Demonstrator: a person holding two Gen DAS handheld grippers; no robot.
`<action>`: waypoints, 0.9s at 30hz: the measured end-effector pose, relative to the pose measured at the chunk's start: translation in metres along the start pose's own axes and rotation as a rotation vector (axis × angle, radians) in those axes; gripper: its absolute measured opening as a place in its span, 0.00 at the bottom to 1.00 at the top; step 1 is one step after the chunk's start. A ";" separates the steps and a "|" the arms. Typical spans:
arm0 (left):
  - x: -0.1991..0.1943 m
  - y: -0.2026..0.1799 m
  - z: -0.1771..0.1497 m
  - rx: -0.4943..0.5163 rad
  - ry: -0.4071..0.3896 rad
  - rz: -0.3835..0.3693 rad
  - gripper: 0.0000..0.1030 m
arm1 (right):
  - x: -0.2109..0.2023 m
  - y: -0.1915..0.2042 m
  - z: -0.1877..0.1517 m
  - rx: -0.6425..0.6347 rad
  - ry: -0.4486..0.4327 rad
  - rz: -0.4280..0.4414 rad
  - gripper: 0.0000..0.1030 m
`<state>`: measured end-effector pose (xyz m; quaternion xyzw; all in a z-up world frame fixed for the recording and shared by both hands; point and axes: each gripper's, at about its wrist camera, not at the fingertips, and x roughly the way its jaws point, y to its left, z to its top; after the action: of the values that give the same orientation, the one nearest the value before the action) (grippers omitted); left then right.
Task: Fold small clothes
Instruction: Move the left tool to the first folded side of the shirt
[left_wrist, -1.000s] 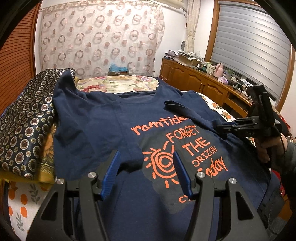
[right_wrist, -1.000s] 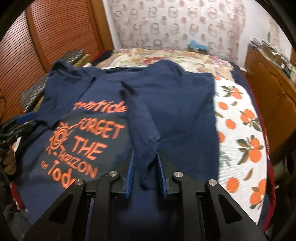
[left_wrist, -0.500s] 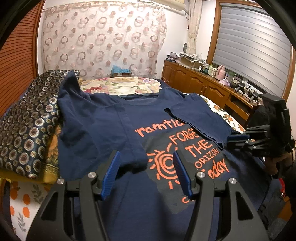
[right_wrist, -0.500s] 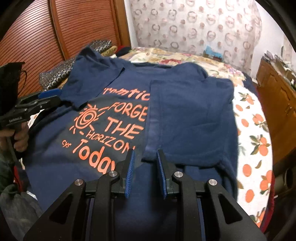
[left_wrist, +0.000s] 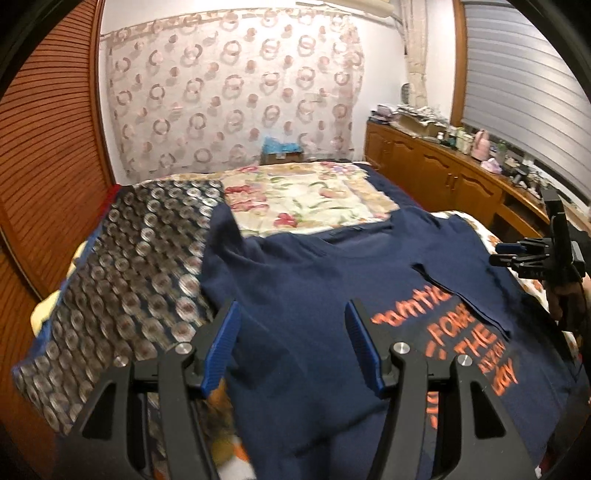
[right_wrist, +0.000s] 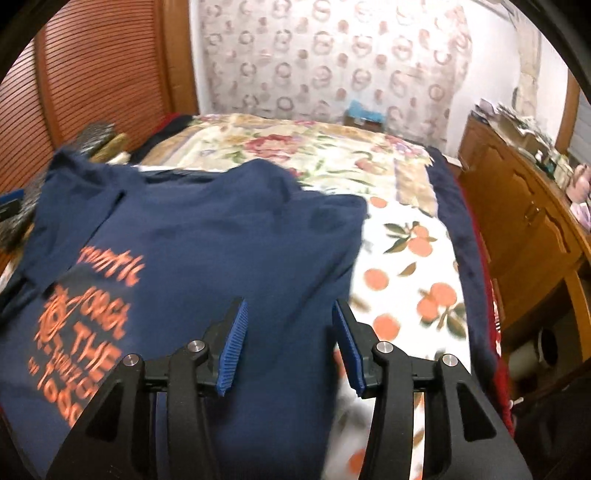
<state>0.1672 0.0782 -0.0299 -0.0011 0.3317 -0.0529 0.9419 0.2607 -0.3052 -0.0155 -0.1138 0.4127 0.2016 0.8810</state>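
Right gripper (right_wrist: 288, 343) just released, over navy T-shirt (right_wrist: 221, 251) — left gripper (left_wrist: 291, 347) unclenched; patterned cushion (left_wrist: 129, 280) beside.

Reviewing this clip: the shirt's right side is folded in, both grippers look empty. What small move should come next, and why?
Probably bring the left gripper down onto the unfolded left sleeve and pinch it. The navy T-shirt has its right flap laid over the print; the left side lies spread toward the patterned cushion. The right gripper has just been opening, nothing between its jaws.
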 end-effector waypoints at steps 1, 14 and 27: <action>0.004 0.005 0.006 -0.003 0.004 0.015 0.57 | 0.007 -0.005 0.005 -0.001 0.006 -0.010 0.46; 0.047 0.041 0.045 -0.010 0.131 0.046 0.57 | 0.036 -0.021 0.009 0.017 0.032 0.018 0.48; 0.082 0.048 0.067 0.016 0.201 0.041 0.40 | 0.037 -0.021 0.010 0.023 0.035 0.020 0.49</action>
<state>0.2770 0.1153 -0.0310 0.0188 0.4243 -0.0362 0.9046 0.2983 -0.3110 -0.0367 -0.1030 0.4314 0.2038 0.8728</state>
